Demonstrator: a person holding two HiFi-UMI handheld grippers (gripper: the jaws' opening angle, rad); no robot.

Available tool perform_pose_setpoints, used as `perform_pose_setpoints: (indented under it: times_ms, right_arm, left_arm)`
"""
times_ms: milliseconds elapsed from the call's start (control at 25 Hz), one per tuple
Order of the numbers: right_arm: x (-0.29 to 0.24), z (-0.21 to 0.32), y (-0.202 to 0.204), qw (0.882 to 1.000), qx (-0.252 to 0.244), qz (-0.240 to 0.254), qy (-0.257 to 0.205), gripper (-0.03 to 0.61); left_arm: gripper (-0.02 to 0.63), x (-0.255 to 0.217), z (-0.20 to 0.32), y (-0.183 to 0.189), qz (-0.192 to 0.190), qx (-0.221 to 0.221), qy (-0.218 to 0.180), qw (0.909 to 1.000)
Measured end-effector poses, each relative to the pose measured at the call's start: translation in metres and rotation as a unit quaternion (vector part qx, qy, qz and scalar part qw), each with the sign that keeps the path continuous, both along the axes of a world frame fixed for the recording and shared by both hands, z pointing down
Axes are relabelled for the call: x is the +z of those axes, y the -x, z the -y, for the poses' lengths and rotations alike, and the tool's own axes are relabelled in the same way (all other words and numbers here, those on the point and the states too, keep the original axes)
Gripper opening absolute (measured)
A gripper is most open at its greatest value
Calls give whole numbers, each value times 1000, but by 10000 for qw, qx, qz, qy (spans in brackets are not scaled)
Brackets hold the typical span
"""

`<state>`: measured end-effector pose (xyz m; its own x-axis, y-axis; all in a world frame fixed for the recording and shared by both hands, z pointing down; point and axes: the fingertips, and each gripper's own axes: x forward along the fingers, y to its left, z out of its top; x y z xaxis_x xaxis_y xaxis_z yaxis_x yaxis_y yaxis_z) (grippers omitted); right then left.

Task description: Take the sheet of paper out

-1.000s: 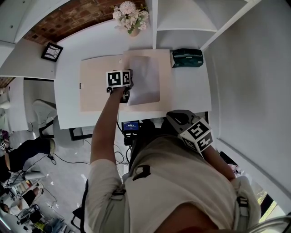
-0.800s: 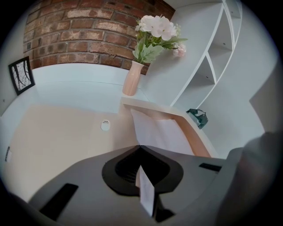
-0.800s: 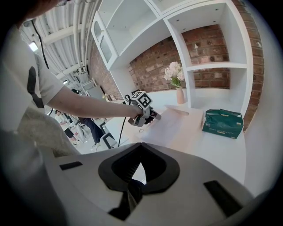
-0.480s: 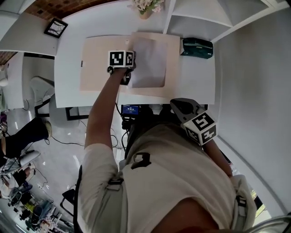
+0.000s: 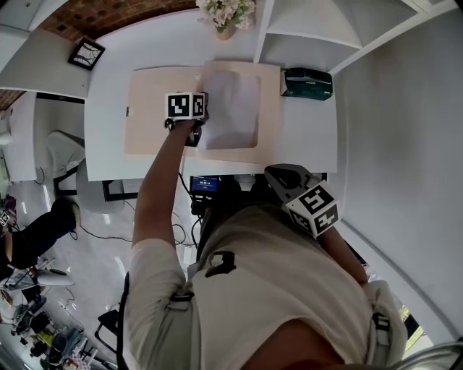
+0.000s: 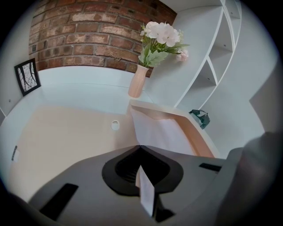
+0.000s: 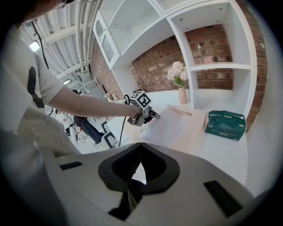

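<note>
Overhead, the head view shows a white table (image 5: 304, 137) with a beige folder (image 5: 155, 108) opened flat across its middle. The sheet of paper (image 5: 233, 108) lies on the folder's right half, with beige showing past its far and right edges. The left gripper (image 5: 202, 124) sits at the sheet's left edge on an outstretched arm. The right gripper (image 5: 293, 184) hangs off the table's near edge, close to the person's body. A vase of flowers (image 5: 226, 14) stands at the far edge, a green box (image 5: 307, 82) by the far right corner and a picture frame (image 5: 85, 53) near the far left corner. The left gripper view looks along the left gripper (image 6: 140, 148) – its jaws are pressed together on a white strip of the sheet of paper (image 6: 159, 132), which runs on ahead over the folder (image 6: 62, 141). A small round sticker (image 6: 115, 125) sits on the bare left leaf, and the vase of flowers (image 6: 138, 81) is beyond it. In the right gripper view the right gripper (image 7: 140, 143) points over the near edge – its jaws meet at the tips with nothing between them. Across the table the left gripper (image 7: 152, 115) rests at the sheet of paper (image 7: 172, 126), with the green box (image 7: 224, 124) to the right.
</note>
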<state>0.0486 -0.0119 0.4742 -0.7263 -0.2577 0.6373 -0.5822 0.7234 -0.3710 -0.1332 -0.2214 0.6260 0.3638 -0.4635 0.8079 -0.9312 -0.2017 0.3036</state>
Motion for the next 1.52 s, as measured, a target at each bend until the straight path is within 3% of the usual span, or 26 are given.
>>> perform_pose_setpoints:
  times_ms: [880,1520]
  right_arm:
    - [-7,10,13,9998,-200,2,-30,18]
    - [-9,9,40,9986,-497,-7,-191,18]
  left_arm:
    - [15,-10,-8,52,84,-455,-136,9988]
    - [15,-51,-36,140,13,-1408,-677,9877]
